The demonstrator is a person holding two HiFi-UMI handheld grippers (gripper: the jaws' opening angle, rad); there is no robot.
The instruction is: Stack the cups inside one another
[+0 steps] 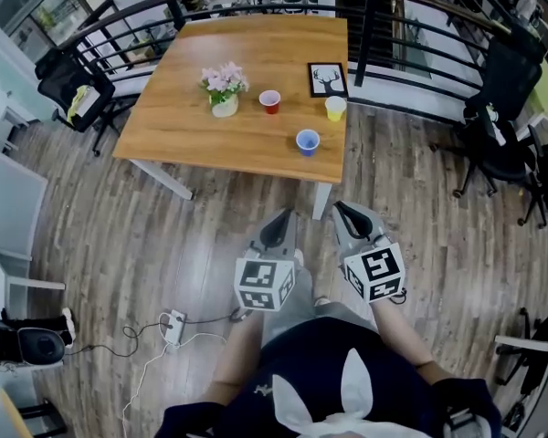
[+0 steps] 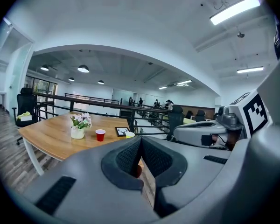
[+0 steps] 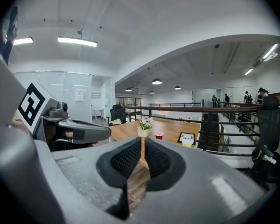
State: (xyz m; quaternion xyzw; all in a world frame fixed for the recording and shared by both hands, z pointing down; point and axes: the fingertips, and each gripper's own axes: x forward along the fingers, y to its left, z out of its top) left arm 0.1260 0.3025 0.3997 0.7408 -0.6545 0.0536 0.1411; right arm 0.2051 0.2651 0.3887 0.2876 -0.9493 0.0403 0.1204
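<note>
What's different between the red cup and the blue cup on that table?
Colour: the red cup is red, the blue cup is blue. Place: the red cup stands next to the flower pot, while the blue cup stands alone near the edge of the table nearest the person. Both stand upright, mouth up, and look alike in size.

No lettering, brand or number can be read. Only black-and-white square marker patterns are seen on the left cube (image 1: pixel 264 284) and the right cube (image 1: pixel 375 273).
</note>
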